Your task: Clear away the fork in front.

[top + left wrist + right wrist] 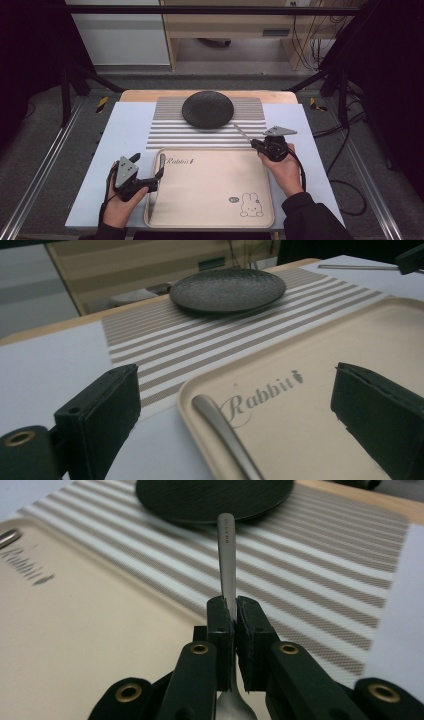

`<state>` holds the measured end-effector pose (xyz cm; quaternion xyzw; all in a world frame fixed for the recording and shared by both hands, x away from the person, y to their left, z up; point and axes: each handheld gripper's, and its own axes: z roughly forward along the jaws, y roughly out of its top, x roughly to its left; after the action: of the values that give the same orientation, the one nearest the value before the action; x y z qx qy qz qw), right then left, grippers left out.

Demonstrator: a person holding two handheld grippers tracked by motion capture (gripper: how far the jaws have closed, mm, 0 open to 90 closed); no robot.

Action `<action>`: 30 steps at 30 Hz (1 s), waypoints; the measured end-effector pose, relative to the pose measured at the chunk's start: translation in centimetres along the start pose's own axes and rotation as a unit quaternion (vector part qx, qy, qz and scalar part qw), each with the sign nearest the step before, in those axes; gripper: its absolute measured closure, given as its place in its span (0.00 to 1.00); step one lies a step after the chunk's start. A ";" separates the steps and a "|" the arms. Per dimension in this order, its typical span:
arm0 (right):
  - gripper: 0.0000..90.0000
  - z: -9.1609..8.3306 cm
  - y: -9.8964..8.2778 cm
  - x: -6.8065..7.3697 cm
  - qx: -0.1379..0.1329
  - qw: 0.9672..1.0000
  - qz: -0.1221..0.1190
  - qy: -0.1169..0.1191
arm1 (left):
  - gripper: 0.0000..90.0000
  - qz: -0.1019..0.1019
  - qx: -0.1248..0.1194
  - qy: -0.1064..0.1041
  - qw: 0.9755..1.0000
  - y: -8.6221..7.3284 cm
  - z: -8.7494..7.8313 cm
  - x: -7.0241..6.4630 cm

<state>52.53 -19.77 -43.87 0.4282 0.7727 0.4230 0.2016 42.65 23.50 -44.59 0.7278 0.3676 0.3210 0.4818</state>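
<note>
While the right tongs (pixel 229 611) clamp a spoon (pixel 226 550) handle-first toward the plate (pixel 215 497) (likely for placing), the left tongs (pixel 235 405) gape empty.

The right gripper (pixel 256 144) sits past the tray's (pixel 210 210) far right corner, over the striped mat (pixel 170 131), with a piece of cutlery (pixel 226 550) clamped between its jaws. The handle reaches ahead of the jaws to the near edge of the plate (pixel 207 109), which rests on the mat's far part. The left gripper (pixel 159 176) sits at the tray's left rim; between and ahead of its spread jaws a second metal handle (pixel 220 432) lies in the tray along that rim. The mat lies beyond the tray.
</note>
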 end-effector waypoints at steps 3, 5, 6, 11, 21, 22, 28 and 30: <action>0.95 0.1 -0.4 1.4 0.013 1.000 -0.010 0.023 | 0.06 0.031 0.003 -0.015 0.999 0.8 0.6 -0.8; 0.95 0.2 -0.6 2.3 0.019 0.999 -0.010 0.046 | 0.11 0.056 0.011 -0.035 0.998 1.2 1.3 -1.5; 0.95 0.4 -0.6 2.7 0.021 0.998 -0.012 0.054 | 0.14 0.085 0.020 -0.042 0.995 1.5 1.9 -2.1; 0.95 0.9 -0.3 4.3 0.032 0.996 -0.032 0.071 | 0.13 0.150 0.033 -0.063 0.986 2.5 3.9 -4.2; 0.95 1.4 0.1 5.9 0.051 0.993 -0.041 0.098 | 0.13 0.235 0.057 -0.073 0.968 3.4 7.2 -6.2; 0.95 1.4 0.2 6.0 0.051 0.993 -0.044 0.100 | 0.13 0.243 0.058 -0.074 0.965 3.4 7.4 -6.4; 0.95 1.2 1.0 7.8 0.054 0.989 -0.060 0.124 | 0.16 0.278 0.054 -0.071 0.956 3.7 7.7 -7.6; 0.95 1.2 1.2 8.4 0.055 0.988 -0.066 0.131 | 0.17 0.291 0.051 -0.068 0.953 3.7 7.7 -8.0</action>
<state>49.28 -11.85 -43.09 0.3274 0.8413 0.4177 0.1026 45.61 12.19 -44.54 0.8471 0.1218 0.3776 0.3536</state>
